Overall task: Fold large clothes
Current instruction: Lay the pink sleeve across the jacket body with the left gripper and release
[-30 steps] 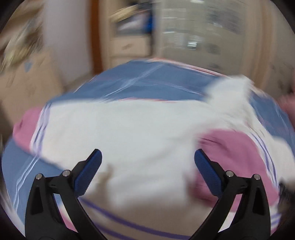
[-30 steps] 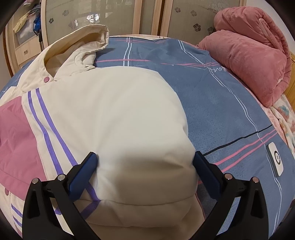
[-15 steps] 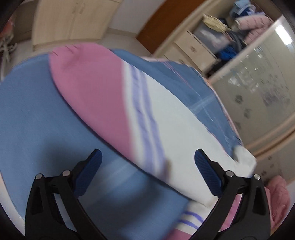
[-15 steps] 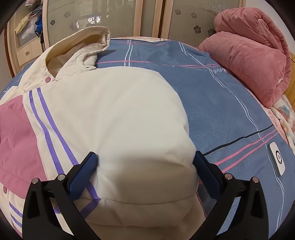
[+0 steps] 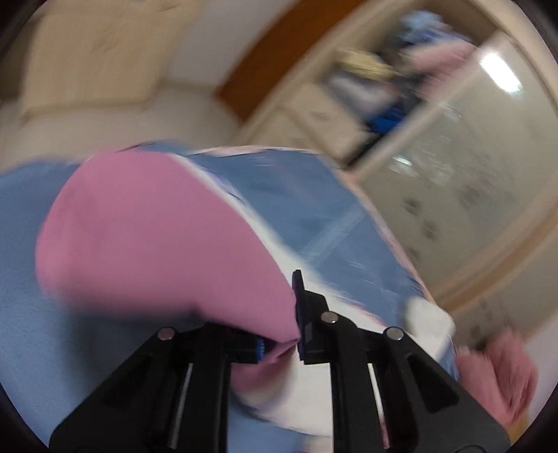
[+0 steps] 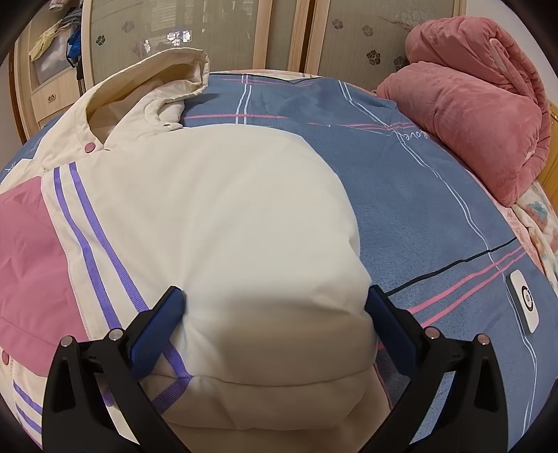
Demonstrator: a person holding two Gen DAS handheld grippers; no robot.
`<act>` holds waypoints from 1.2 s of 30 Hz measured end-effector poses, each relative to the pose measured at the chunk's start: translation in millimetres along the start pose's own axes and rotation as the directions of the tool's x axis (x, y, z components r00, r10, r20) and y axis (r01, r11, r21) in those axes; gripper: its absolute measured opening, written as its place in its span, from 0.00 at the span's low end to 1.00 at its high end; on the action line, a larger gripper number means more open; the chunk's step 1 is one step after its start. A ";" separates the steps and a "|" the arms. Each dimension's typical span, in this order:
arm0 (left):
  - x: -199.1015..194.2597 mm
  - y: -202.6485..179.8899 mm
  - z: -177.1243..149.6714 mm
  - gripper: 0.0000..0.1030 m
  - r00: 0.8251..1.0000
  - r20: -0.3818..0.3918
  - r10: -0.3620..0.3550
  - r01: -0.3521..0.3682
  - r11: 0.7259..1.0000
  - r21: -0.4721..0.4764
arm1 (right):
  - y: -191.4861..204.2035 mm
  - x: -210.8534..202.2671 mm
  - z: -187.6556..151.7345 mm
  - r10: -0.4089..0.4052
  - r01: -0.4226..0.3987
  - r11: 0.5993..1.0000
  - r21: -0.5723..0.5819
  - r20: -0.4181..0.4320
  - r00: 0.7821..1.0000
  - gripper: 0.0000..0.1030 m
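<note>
A padded cream jacket (image 6: 216, 216) with pink panels, purple stripes and a hood (image 6: 164, 80) lies spread on the blue bed cover (image 6: 418, 195). My right gripper (image 6: 275, 313) stands open over a folded cream part near the hem, one finger on each side of the bulge. In the blurred left wrist view, my left gripper (image 5: 282, 334) is shut on the jacket's pink sleeve (image 5: 157, 237), which stretches away up and to the left over the bed cover (image 5: 314, 209).
A rolled pink quilt (image 6: 470, 104) lies at the bed's far right. A small white device (image 6: 525, 301) rests on the cover to the right of my right gripper. Sliding wardrobe doors (image 6: 279, 31) and open shelves with clothes (image 5: 390, 90) stand behind the bed.
My left gripper swept across the jacket to the pink sleeve, rolled, and went from wide open to shut on the sleeve. The right gripper stayed where it was.
</note>
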State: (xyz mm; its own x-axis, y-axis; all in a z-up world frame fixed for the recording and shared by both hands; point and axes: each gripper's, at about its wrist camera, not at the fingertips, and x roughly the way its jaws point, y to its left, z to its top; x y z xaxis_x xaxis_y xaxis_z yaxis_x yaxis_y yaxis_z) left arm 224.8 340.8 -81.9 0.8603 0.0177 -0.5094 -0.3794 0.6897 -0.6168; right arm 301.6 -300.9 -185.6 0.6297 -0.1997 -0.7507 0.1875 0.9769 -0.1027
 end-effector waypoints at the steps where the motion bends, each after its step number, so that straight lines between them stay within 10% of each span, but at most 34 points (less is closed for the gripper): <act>1: -1.8 -25.2 -4.9 0.12 0.999 -0.009 -0.040 0.040 0.998 0.040 | 0.4 0.3 0.1 0.000 0.000 1.000 0.000 0.000 1.000 0.99; 4: -6.5 -128.8 -41.5 0.17 0.973 -0.112 -0.202 0.222 0.950 0.218 | -0.4 0.4 0.1 0.009 -0.009 1.000 0.009 -0.002 1.000 0.99; 6: -7.7 -205.0 -89.5 0.28 0.918 -0.246 -0.311 0.383 0.857 0.346 | -2.8 0.9 -0.2 0.022 -0.022 1.000 0.018 -0.004 1.000 0.99; 9: 5.1 -272.3 -156.3 0.44 0.857 -0.415 -0.306 0.481 0.763 0.432 | -5.4 2.0 0.1 0.040 -0.039 0.999 0.032 -0.009 0.999 0.99; 12: 29.0 -304.5 -209.5 0.52 0.825 -0.508 -0.248 0.504 0.729 0.463 | -16.3 0.6 2.5 0.057 -0.055 0.994 0.096 -0.014 0.998 0.99; 22: 108.2 -317.3 -322.0 0.72 0.850 -0.525 0.040 0.329 0.738 0.589 | -72.7 -9.2 -1.3 0.222 -0.209 0.856 0.473 0.029 0.975 0.99; 29: 55.3 -348.6 -354.2 0.76 0.897 -0.443 -0.014 0.358 0.612 0.705 | -93.9 -19.0 11.0 0.177 -0.180 0.836 0.519 0.057 0.983 0.99; 36: 8.3 -365.7 -358.9 0.85 0.880 -0.461 -0.115 0.450 0.513 0.732 | -120.5 -8.8 5.0 0.199 -0.161 0.796 0.584 -0.001 0.980 0.99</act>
State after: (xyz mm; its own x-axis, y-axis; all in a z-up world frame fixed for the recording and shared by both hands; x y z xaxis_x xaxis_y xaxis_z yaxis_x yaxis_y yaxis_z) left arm 248.5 -171.1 -76.0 0.6439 -0.3969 -0.6541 0.4413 0.8910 -0.1062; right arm 277.1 -417.2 -163.3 0.6537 -0.0011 -0.7568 0.4878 0.7651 0.4202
